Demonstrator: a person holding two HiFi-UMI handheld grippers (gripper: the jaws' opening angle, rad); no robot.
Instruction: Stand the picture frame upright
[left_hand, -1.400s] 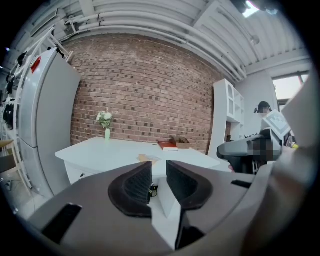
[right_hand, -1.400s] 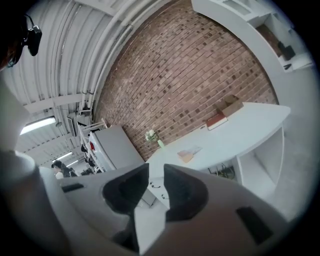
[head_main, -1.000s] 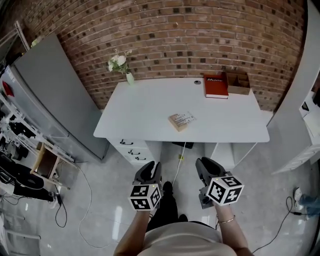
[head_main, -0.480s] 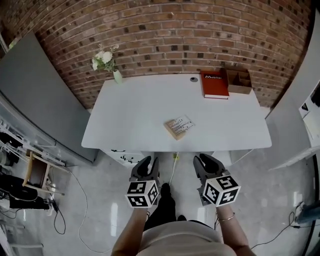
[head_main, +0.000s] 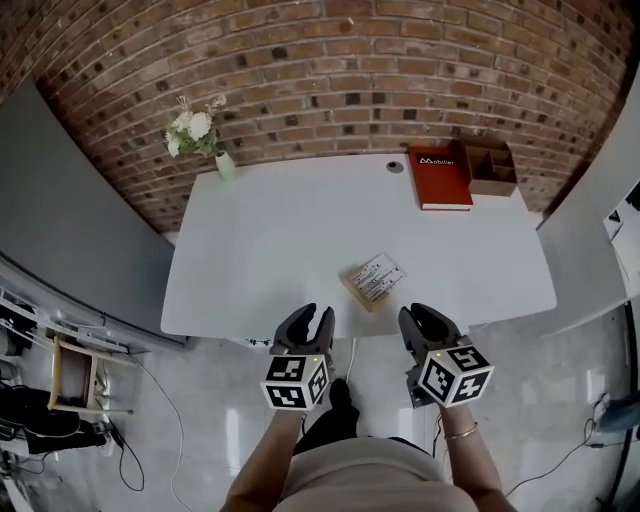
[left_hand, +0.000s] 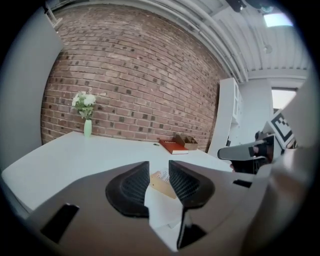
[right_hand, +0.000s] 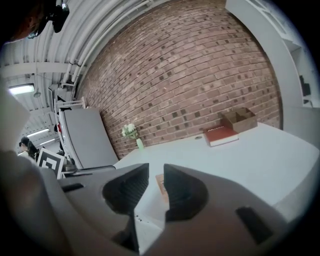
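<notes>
Both claws have travelled forward with the person over the past second and now hover at the near edge of the white table (head_main: 250, 240), which sits closer beneath the head camera. The left claw (head_main: 307, 320) has just been opening and stands wide with nothing in it; the right claw (head_main: 430, 322) is likewise parted and empty. Each claw's own view shows the picture frame (head_main: 377, 280) lying beyond the gap between its jaws, untouched. The frame lies flat near the table's front edge, well apart from the red book (head_main: 440, 177), the wooden box (head_main: 492, 167) and the vase of flowers (head_main: 205, 140) at the back by the brick wall (head_main: 330, 70). Trouble could come easily from here: a flat frame on a smooth top offers little to pinch, so a claw coming in low may merely shove it along or off the edge. A hold on one corner could let it swing or slip as it tips up, and if no prop is out behind it, none being visible, it may drop flat again once let go. The frame sits askew to the table edge, pale printed face up; its long axis appears to run from near left to far right in the head view, a brown wooden side turned towards the person.
</notes>
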